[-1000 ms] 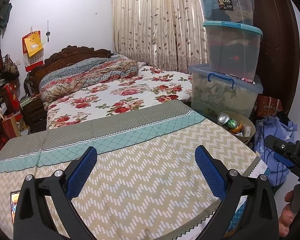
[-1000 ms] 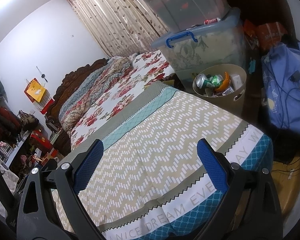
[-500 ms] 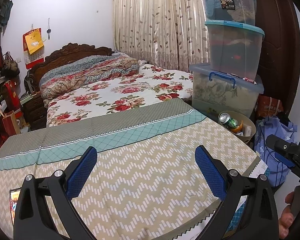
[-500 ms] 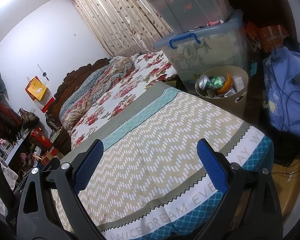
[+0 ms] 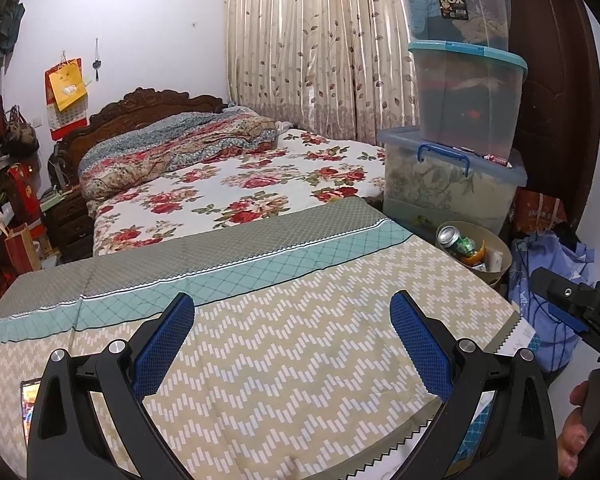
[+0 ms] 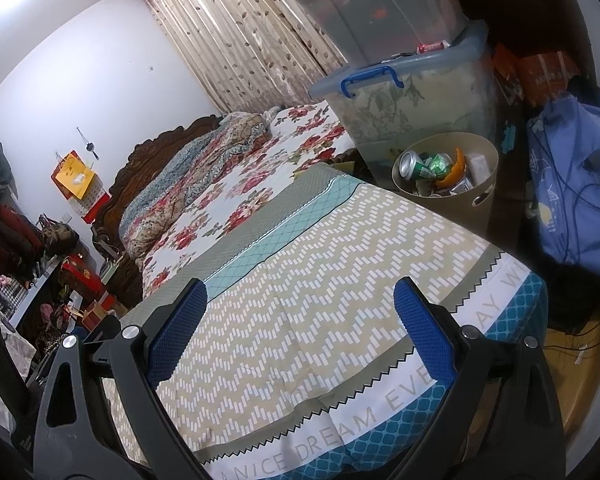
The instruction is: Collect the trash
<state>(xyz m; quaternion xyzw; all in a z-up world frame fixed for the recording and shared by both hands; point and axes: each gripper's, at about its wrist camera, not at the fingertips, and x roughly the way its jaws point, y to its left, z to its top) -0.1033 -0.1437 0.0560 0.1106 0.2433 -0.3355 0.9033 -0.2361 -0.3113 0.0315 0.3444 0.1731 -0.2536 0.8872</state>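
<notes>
A beige waste bin (image 6: 482, 204) stands on the floor past the far right corner of the cloth-covered surface; it also shows in the left wrist view (image 5: 500, 246). It holds green drink cans (image 6: 422, 164) (image 5: 456, 242), an orange peel (image 6: 454, 166) and other scraps. My left gripper (image 5: 292, 322) is open and empty above the zigzag-patterned cloth (image 5: 300, 344). My right gripper (image 6: 300, 310) is open and empty above the same cloth (image 6: 320, 288), and its body shows at the right edge of the left wrist view (image 5: 576, 308).
Three stacked plastic storage boxes (image 5: 456, 176) stand behind the bin. A bed with a floral sheet (image 5: 240, 184) lies beyond the cloth. A blue bag with cables (image 6: 572, 184) sits right of the bin. A phone (image 5: 30, 408) lies at the cloth's left edge. Cluttered shelves line the left wall.
Both views have shifted a little; the bin and boxes sit slightly nearer in the right wrist view. Both grippers stay open and empty.
</notes>
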